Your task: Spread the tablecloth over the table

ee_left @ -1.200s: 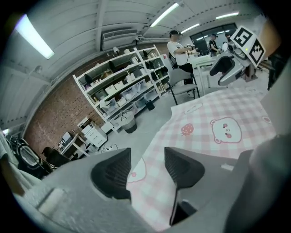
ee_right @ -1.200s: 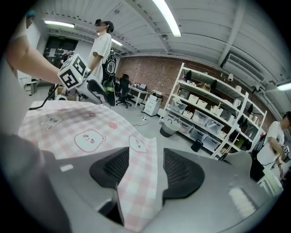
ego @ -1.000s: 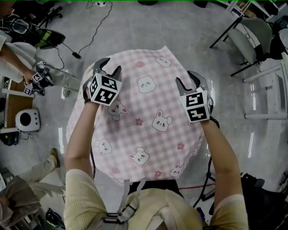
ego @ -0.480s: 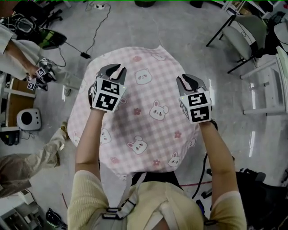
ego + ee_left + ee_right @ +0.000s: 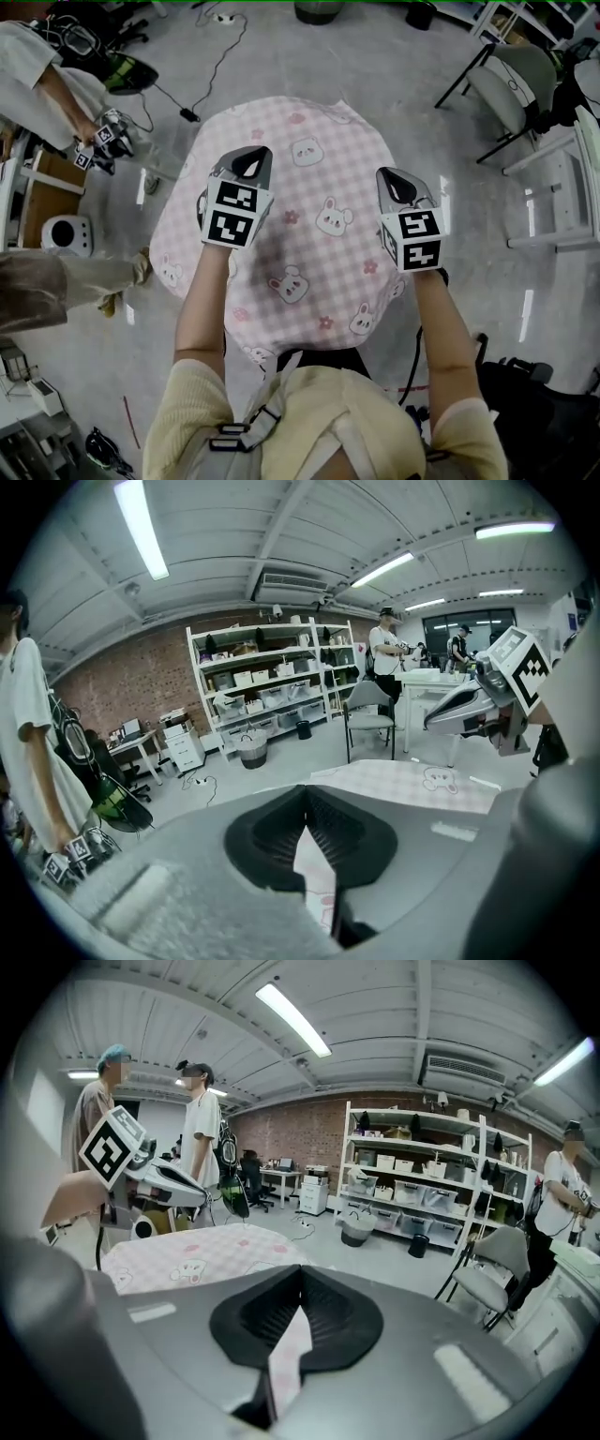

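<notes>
A pink checked tablecloth point(image 5: 314, 234) printed with bears and rabbits lies flat over the round table and drapes down over its rim. My left gripper point(image 5: 251, 161) hovers above the cloth's left half. My right gripper point(image 5: 397, 180) hovers above its right edge. Both are shut, their pads meeting at the tips with nothing pinched. In the left gripper view the closed jaws point(image 5: 305, 791) leave a wedge through which the cloth point(image 5: 412, 782) below shows, and the right gripper point(image 5: 469, 705) floats at the right. The right gripper view shows its shut jaws point(image 5: 300, 1274), the cloth point(image 5: 197, 1255) and the left gripper point(image 5: 164, 1180).
A grey chair point(image 5: 516, 80) stands on the floor at the far right, beside white table frames point(image 5: 562, 187). A person point(image 5: 56, 84) stands at the left holding another gripper pair. A white round device point(image 5: 61, 234) and cables point(image 5: 178, 103) lie on the floor. Shelving point(image 5: 272, 686) lines the brick wall.
Both grippers drew back from the cloth's far part toward me and rose. Their jaws, wide open a second ago, have closed with nothing in them. The cloth stays flat.
</notes>
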`<state>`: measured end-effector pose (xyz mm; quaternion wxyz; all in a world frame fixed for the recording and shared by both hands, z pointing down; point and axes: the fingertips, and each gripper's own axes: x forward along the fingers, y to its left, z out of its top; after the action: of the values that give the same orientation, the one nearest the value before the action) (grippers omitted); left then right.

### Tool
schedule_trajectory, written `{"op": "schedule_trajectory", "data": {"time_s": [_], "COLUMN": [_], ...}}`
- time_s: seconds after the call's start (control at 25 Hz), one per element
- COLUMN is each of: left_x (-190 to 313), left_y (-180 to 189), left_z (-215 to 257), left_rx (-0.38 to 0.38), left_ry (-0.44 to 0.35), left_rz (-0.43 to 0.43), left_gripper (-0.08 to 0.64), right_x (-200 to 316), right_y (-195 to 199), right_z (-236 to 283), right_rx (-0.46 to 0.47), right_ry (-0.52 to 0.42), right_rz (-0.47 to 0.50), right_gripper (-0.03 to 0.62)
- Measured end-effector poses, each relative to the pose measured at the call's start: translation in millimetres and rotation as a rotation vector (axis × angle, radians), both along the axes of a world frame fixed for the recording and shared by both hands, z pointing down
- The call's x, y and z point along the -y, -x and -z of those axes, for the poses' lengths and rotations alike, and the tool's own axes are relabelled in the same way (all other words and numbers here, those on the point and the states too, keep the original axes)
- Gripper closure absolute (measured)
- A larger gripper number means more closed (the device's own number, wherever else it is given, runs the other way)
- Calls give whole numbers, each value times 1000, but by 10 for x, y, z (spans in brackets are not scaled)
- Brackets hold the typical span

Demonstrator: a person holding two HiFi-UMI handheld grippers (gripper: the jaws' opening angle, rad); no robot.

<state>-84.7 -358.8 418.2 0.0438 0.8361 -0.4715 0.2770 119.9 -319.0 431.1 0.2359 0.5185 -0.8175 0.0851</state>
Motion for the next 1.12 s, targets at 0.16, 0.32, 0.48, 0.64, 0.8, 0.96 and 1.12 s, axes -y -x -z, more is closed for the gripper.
{"op": "schedule_trajectory", "data": {"time_s": [0.16,0.32,0.48,0.64,0.8,0.96,1.12], "left_x": [-248,-470,-658,-827,-1004,-1150,-1321], "left_y": [-23,-13,17,51,98,173,233], "left_z": [113,179,207,284,305,328,356], "left_rx": [-29,-75,-95,-134,-160,-198,-260], "left_ry": [-2,20,27,31,44,43,39], "left_rz": [17,38,59,74,104,150,188], "left_gripper": [554,554,554,554,555,554,554], "right_x": [-173,-346,-502,-635,-765,-877,-985], "right_y": [-12,-2,2,-11,-39,-58,-59], "right_z": [94,147,149,215,271,328,381], "right_rx": [27,44,71,112,136,152,152], "right_ry": [-23,-28,-20,-22,-18,-17,-22], "right_rz": [3,4,7,3,3,3,8], "right_gripper": [588,588,589,588,588,588,588]}}
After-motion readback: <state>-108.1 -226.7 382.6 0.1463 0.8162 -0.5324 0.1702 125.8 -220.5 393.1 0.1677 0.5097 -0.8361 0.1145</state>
